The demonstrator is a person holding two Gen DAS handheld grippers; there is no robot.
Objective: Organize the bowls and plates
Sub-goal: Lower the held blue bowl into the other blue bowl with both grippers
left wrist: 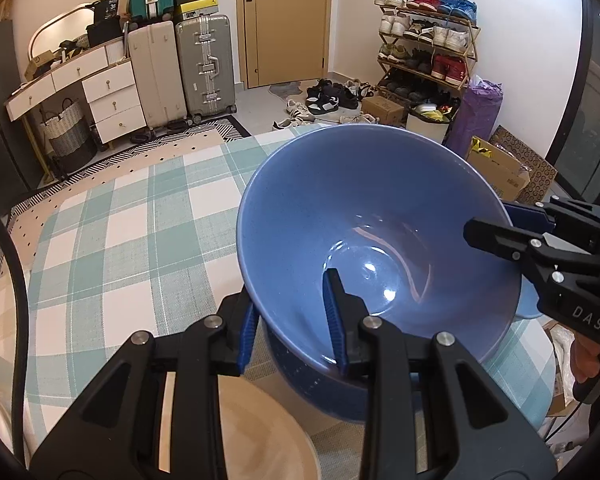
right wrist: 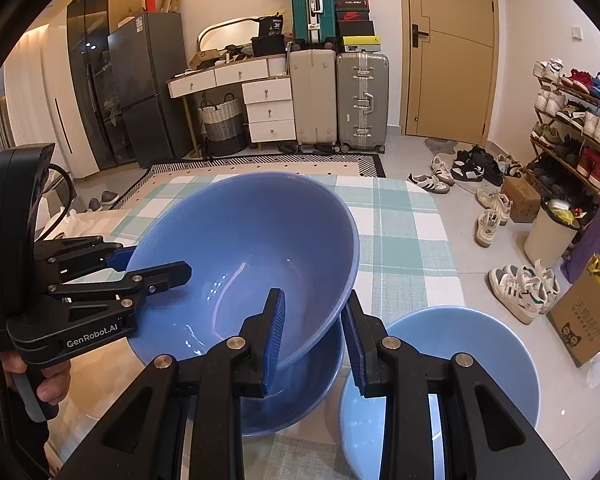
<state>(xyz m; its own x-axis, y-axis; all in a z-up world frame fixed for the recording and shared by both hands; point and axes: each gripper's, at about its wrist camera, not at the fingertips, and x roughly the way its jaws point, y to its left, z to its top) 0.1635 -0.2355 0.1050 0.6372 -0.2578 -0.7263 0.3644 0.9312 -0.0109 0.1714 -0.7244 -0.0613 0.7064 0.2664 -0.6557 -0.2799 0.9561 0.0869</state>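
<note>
A large blue bowl (left wrist: 380, 200) (right wrist: 252, 232) hangs tilted over the checked tablecloth (left wrist: 140, 220). My left gripper (left wrist: 292, 320) is shut on its near rim, one pad inside and one outside. My right gripper (right wrist: 314, 340) is shut on the opposite rim in the same way. Each gripper also shows in the other's view, the right gripper (left wrist: 540, 248) and the left gripper (right wrist: 140, 276). Directly under the held bowl sits a second, darker blue bowl (left wrist: 320, 392) (right wrist: 300, 400). A paler blue bowl (right wrist: 460, 360) stands on the table to the right of it.
A beige plate (left wrist: 260, 432) lies on the table under my left gripper. The table's right edge (right wrist: 444, 240) drops to a floor with scattered shoes (right wrist: 492, 220), a bin (right wrist: 548, 232) and a cardboard box (right wrist: 588, 312). Suitcases (right wrist: 362, 100) and a shoe rack (left wrist: 428, 52) stand along the walls.
</note>
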